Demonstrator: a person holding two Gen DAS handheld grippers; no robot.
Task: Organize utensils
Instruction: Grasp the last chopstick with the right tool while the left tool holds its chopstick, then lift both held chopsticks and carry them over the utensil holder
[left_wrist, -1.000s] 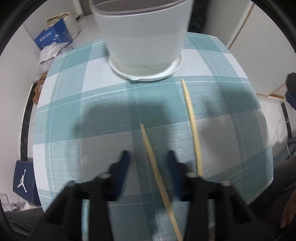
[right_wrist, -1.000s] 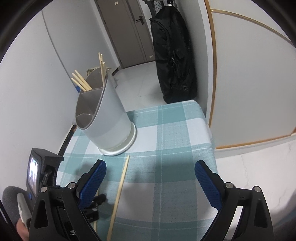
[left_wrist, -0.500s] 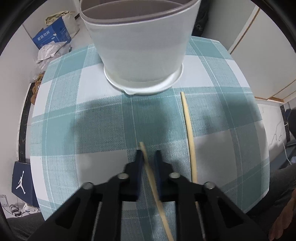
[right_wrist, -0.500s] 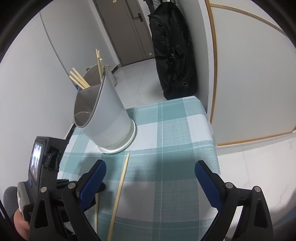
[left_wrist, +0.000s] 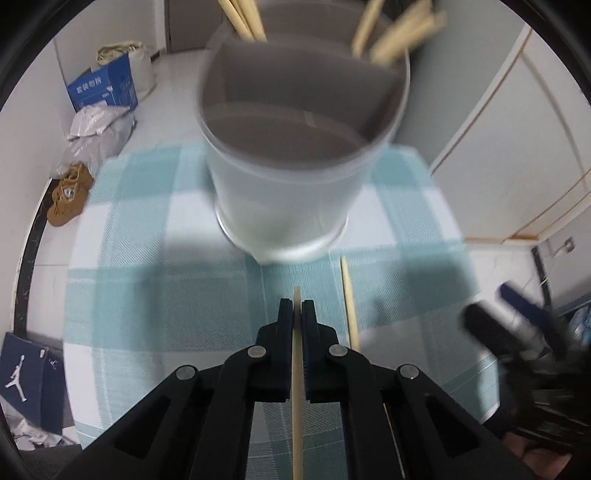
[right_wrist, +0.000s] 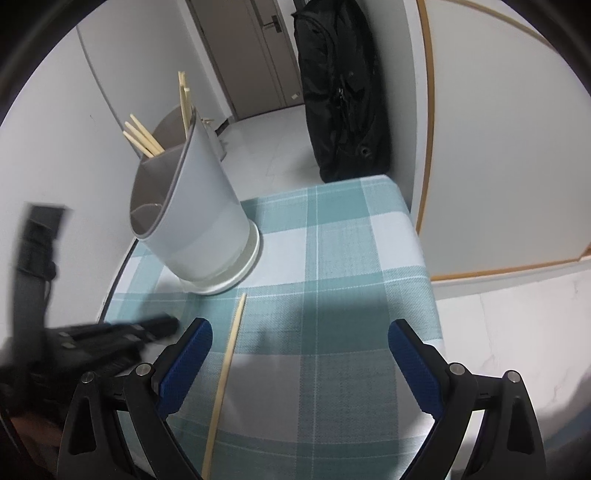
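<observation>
I have one chopstick (left_wrist: 297, 387) pinched in my left gripper (left_wrist: 296, 314), its tip poking out just past the pads and pointing at the holder (left_wrist: 291, 199) ahead. To do this step well I judge I should lift until the tip clears the rim, tilt the stick closer to upright, and aim for the far compartments where the other chopsticks (left_wrist: 399, 31) stand — not the empty near one. Only then should I let go, low enough that it slides in rather than bounces out. The grip is thin and near one end, so a quick swing could make the stick pivot between the pads; slow is better.

My left jaws are together, clamped on that chopstick and touching nothing else. My right gripper (right_wrist: 299, 363) hangs over the checked cloth (right_wrist: 351, 266) with its jaws wide apart and nothing between them. The second chopstick (right_wrist: 227, 369) lies flat on the cloth just left of my right gripper's left finger, pointing toward the holder's base — that one is left to pick up.
</observation>
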